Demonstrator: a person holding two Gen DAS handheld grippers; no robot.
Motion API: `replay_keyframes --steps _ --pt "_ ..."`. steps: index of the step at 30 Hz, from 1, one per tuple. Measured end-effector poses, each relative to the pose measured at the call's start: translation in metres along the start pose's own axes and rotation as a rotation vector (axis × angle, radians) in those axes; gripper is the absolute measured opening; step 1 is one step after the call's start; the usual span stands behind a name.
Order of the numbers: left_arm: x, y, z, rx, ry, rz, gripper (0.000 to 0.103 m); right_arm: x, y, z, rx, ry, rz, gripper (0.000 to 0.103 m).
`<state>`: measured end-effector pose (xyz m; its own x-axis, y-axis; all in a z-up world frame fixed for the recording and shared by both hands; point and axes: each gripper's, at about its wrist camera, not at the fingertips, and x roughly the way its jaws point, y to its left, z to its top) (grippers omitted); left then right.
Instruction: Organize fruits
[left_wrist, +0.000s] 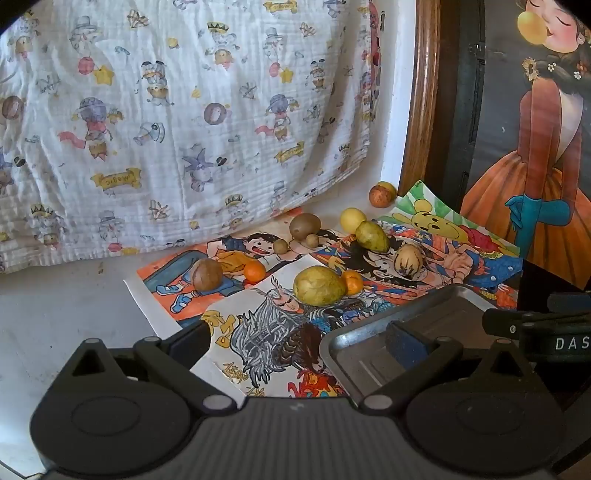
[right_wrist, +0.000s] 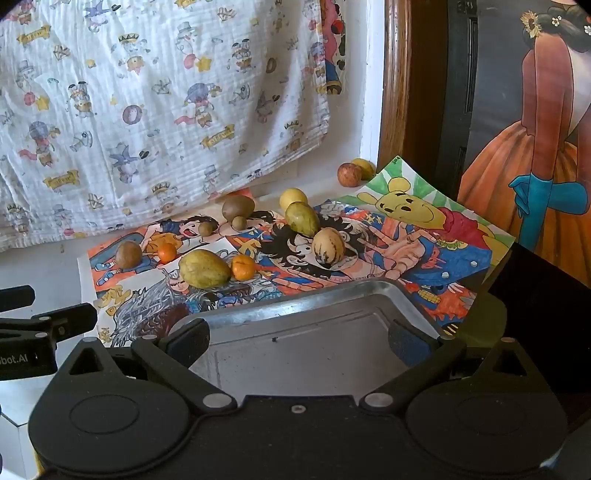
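Observation:
Several fruits lie on colourful cartoon drawings (left_wrist: 266, 332). Nearest is a large yellow-green fruit (left_wrist: 319, 286) (right_wrist: 204, 268) touching a tangerine (left_wrist: 352, 281) (right_wrist: 243, 267). A brown round fruit (left_wrist: 207, 275) and a small orange (left_wrist: 255, 272) lie to the left. Farther back are a kiwi (right_wrist: 238, 208), a yellow fruit (right_wrist: 293, 198), a green fruit (right_wrist: 302, 218) and a pale striped fruit (right_wrist: 328, 245). An empty metal tray (right_wrist: 295, 299) (left_wrist: 406, 306) sits in front. My left gripper (left_wrist: 297, 343) is open over the tray's left edge. My right gripper (right_wrist: 299, 341) is open over the tray.
A reddish fruit (right_wrist: 349, 174) and a yellow one (right_wrist: 364, 167) rest by the wooden frame (right_wrist: 395, 92). A printed cloth (left_wrist: 166, 110) hangs behind the fruits. A painted panel (right_wrist: 535, 147) stands at the right. Two small brown fruits (right_wrist: 239, 222) lie near the kiwi.

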<state>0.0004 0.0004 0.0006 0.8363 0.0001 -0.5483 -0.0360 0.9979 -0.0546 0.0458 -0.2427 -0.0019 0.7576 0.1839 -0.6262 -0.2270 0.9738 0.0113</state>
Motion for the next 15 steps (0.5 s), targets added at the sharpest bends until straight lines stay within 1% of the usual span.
replay_keyframes --steps 15 --pt "-0.0008 -0.0007 -0.0003 -0.001 -0.001 -0.001 0.103 -0.0002 0.0012 0.0002 0.000 -0.001 0.000 0.103"
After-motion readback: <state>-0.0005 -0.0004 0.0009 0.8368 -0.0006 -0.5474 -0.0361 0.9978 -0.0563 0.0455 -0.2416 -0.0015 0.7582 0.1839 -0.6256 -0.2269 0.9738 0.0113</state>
